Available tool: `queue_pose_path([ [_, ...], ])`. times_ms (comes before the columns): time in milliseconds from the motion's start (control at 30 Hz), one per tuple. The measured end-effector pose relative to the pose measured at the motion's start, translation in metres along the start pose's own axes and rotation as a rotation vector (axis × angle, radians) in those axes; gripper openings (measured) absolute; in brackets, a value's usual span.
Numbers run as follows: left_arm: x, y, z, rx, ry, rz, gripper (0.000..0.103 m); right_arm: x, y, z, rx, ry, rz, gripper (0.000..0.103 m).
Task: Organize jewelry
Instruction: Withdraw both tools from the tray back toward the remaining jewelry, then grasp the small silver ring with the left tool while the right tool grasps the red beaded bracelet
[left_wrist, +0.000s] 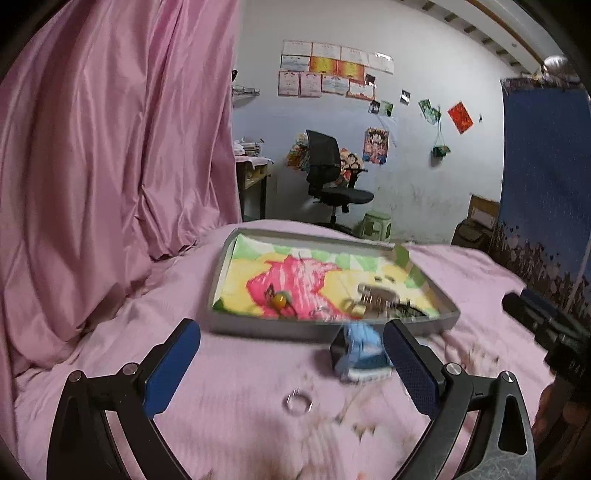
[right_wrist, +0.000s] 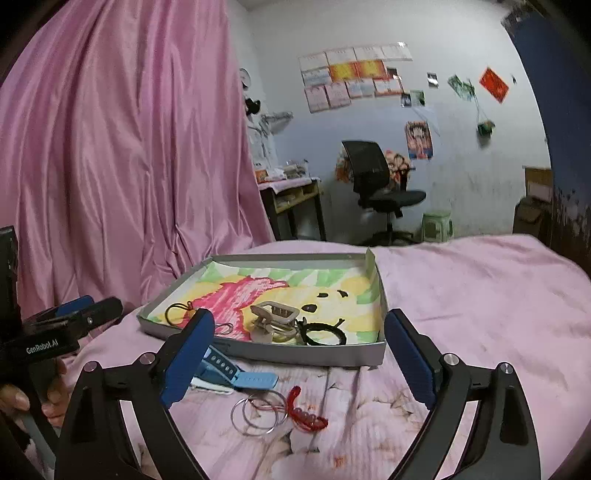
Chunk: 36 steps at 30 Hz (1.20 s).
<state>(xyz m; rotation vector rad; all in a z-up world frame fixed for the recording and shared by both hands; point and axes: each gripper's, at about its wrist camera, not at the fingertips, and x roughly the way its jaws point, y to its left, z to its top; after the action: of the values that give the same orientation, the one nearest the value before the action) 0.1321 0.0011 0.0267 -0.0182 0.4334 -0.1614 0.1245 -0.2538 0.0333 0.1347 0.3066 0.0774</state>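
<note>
A grey tray (right_wrist: 314, 354) lined with a bright cartoon cloth lies on the pink bedspread. Inside it are a beige claw clip (right_wrist: 273, 317), a black hair tie (right_wrist: 325, 332) and a dark hair loop with an orange bead (right_wrist: 177, 310). In front of the tray lie a blue watch (right_wrist: 236, 373), thin silver bangles (right_wrist: 258, 411) and a red beaded string (right_wrist: 306, 413). My right gripper (right_wrist: 299, 317) hovers open above these, holding nothing. My left gripper (left_wrist: 291, 328) is also open and empty, with a silver ring (left_wrist: 297, 402) and the blue watch (left_wrist: 360, 354) on the spread between its fingers.
A pink drape (right_wrist: 129, 166) hangs close on the left. A blue curtain (left_wrist: 543, 177) stands at the right. Beyond the bed are an office chair (right_wrist: 380, 184), a green stool (right_wrist: 437, 225) and a desk (right_wrist: 291, 195). A hand (right_wrist: 14, 398) grips the left tool.
</note>
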Motion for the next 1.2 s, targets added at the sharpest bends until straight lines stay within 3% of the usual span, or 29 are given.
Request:
queue_pose_path([
  [433,-0.036,-0.008,-0.024,0.07,0.051,0.025,0.1,-0.036,0.01,-0.02,-0.035,0.033,0.003,0.091],
  [767,-0.02,-0.008,-0.029,0.066,0.147,0.008,0.1,-0.024,0.012,-0.033,-0.055,0.131,0.008,0.091],
  [967,-0.005,-0.005,-0.031,0.034,0.239,-0.046,0.1,-0.01,0.01,-0.041,-0.048,0.212,0.017,0.091],
  [1200,0.018,0.001,-0.035,0.01,0.323,-0.04,0.1,0.007,0.01,-0.052,-0.021,0.305,0.044,0.091],
])
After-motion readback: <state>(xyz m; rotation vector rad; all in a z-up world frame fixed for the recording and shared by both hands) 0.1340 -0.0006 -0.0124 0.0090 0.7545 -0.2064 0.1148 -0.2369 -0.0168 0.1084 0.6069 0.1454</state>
